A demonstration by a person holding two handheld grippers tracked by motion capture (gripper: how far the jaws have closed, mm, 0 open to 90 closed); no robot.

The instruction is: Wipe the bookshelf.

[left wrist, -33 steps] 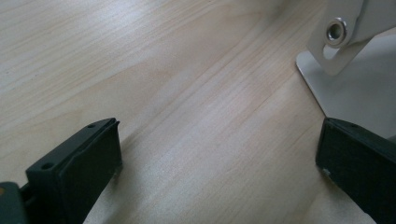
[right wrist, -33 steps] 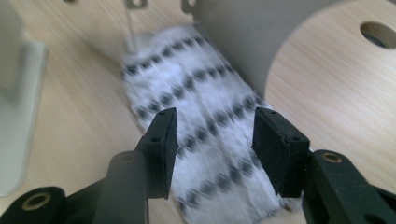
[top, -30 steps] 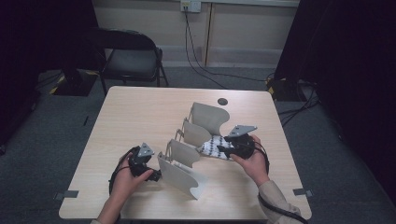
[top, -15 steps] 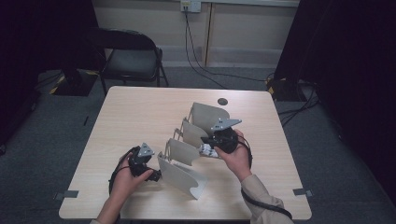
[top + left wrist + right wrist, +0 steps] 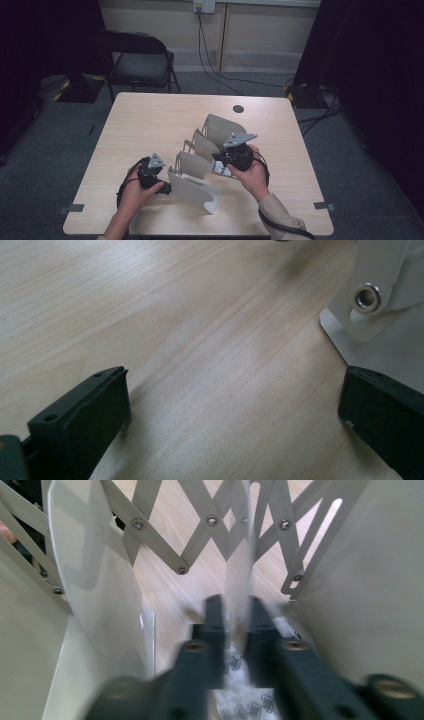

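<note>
A white accordion file rack [image 5: 192, 189] stands stretched out on the table, its curved dividers joined by a scissor lattice [image 5: 180, 555]. My right gripper [image 5: 218, 165] reaches in from the right between the middle dividers. In the right gripper view its jaws [image 5: 235, 611] sit close together on the edge of a thin divider [image 5: 239, 565]; they have just been opening slightly, with the divider still between them. My left gripper [image 5: 166, 188] rests low at the rack's front panel. Its jaws [image 5: 235, 390] stand wide open over bare wood, the right one beside the panel's riveted foot [image 5: 367, 296].
The wooden table [image 5: 150, 120] has a round cable hole [image 5: 238, 108] near its far edge. A black folding chair [image 5: 140, 60] stands behind the table at the left. Cables run across the floor at the back and right.
The right hand has moved left from the rack's right side in among the dividers, and its jaws have come together on a divider. The left hand has stayed put.
</note>
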